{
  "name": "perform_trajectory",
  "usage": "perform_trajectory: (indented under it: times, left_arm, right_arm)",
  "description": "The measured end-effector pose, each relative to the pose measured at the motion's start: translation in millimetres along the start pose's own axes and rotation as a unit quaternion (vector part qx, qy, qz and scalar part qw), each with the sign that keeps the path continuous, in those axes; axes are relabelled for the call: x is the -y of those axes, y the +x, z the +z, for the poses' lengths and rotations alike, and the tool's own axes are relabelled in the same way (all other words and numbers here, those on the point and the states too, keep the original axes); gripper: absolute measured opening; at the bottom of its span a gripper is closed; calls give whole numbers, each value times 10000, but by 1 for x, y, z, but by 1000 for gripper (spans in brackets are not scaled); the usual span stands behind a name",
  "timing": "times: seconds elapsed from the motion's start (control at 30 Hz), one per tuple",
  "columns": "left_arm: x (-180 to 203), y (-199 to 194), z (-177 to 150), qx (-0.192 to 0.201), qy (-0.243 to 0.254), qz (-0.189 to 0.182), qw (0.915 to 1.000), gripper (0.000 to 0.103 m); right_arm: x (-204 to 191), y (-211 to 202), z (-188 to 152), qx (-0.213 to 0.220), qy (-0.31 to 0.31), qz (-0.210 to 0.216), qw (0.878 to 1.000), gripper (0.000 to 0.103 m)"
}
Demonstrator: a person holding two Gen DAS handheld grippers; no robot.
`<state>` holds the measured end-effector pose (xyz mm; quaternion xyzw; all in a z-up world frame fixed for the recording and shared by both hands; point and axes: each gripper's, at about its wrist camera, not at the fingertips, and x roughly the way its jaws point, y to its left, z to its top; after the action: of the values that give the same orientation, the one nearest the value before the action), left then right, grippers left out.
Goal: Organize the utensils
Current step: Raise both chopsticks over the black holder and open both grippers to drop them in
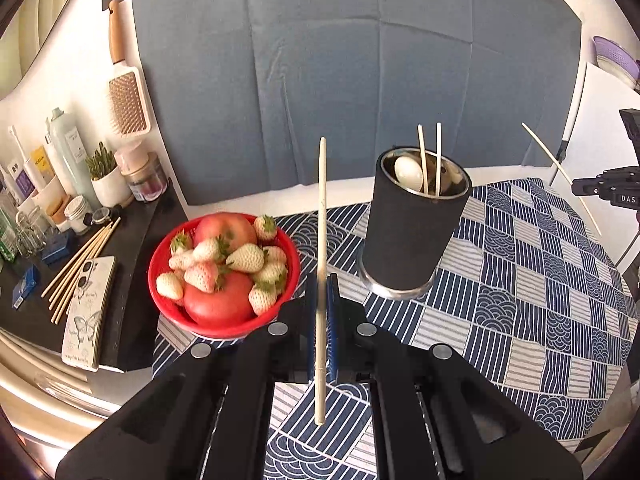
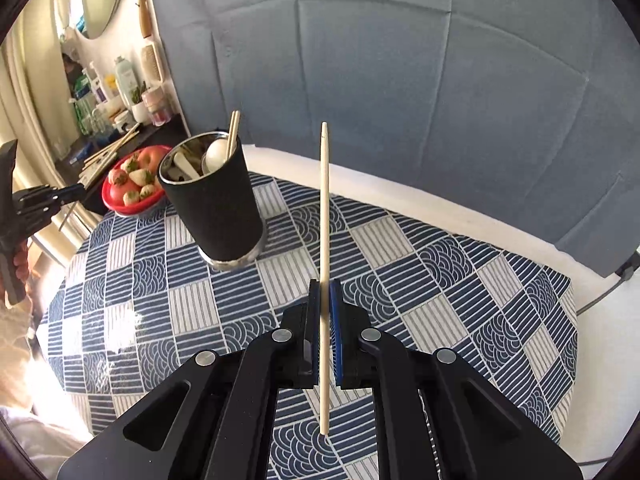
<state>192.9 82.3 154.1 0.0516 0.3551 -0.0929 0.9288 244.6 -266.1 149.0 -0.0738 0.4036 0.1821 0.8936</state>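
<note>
I see L gripper clamped on one chopstick, held upright above the checked cloth; R gripper likewise clamped on a second chopstick. Black cup w/ two chopsticks + spoon inside stands at 1 o'clock in L view, 11 o'clock in R view. Red fruit bowl at 10 o'clock, L view.

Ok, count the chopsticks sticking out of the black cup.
2. Both chopsticks stand side by side in the black cup, beside a white spoon. More utensils may sit hidden lower inside.
</note>
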Motion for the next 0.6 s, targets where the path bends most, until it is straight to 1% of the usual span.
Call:
perform_trajectory:
  times: [0.13,0.3,0.37,0.5,0.6]
  left_arm:
    - [3,-5,15,300,66,16,9995,5]
    - [1,-3,26,627,-154,-60,9979,5]
    - [1,-3,30,763,-192,-58,9969,5]
    - [4,-3,37,1027,-228,-59,9944,5]
    - [8,-3,42,1180,-229,-135,9927,5]
  right_arm:
    - [-2,-4,10,385,104,178,9990,5]
    - [-10,-2,21,1053,304,527,9926,5]
    - [-15,-1,24,1338,373,785,9872,5]
    - [-29,5,30,1859,436,1349,9723,5]
    - [-39,13,37,2044,427,1671,9636,5]
